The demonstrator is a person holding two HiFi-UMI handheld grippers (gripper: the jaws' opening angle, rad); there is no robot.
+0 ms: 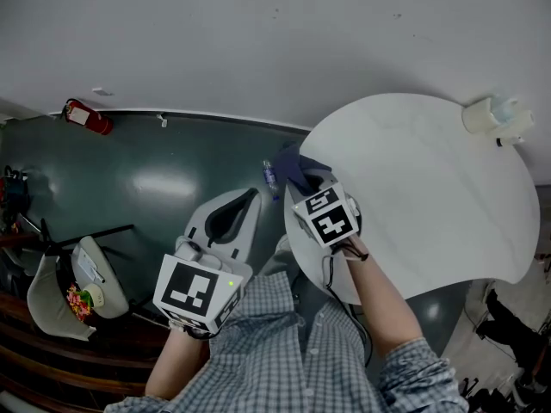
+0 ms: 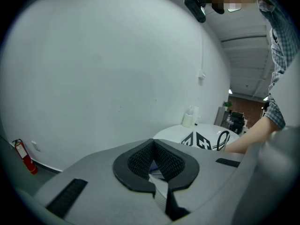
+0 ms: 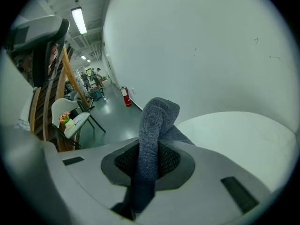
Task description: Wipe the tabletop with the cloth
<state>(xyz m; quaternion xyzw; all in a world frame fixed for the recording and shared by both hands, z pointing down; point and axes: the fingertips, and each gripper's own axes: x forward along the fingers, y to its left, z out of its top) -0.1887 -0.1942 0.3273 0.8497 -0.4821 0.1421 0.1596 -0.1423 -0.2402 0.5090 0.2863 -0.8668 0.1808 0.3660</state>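
Grey-blue knitted cloth [image 3: 158, 125] pinched in right tongs [image 3: 149, 158], held at left edge of round white counter [image 1: 430, 196], left tongs [image 2: 157, 167] pressed together, empty, off that edge.

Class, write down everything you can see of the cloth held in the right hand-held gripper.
The cloth is dark blue-grey with a nubby, towel-like weave. The right hand-held gripper is shut on it: a bunched fold rises from between the jaws and curls over at its top. In the head view it shows at the left edge of the round white table.
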